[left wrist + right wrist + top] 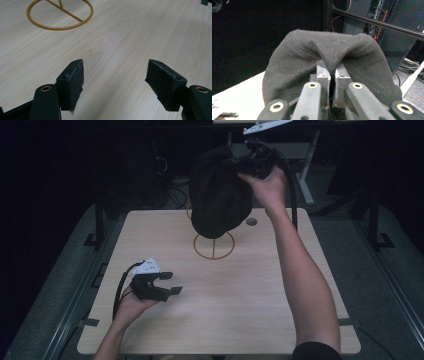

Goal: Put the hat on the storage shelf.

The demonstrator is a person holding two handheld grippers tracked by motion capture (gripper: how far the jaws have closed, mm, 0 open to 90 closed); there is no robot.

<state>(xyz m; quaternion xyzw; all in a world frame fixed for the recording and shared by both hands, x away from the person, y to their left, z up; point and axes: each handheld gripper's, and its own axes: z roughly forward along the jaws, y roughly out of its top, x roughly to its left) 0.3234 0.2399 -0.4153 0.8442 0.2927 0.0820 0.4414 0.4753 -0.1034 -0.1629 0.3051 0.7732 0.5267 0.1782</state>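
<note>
— While the right gripper (248,164) hung above the table's far edge, at about one o'clock in the high view, what was it pinching?

— A black knit cap (218,195). Its jaws were pressed together on a fold of the cloth; the right gripper view showed the fabric bunched between the pads (323,75) and draped over both sides of them.

— Where was the cap, then?

— Held up in the air, sagging down over the gold wire stand (214,246), whose ring-shaped base sat on the wooden table (240,310) at roughly twelve o'clock.

— And the left gripper (169,283)?

— Low over the table at eight o'clock, well apart from the cap. Its jaws stood spread wide with nothing between them, only bare wood beneath, and the stand's ring lay toward eleven o'clock in its own view.
</note>
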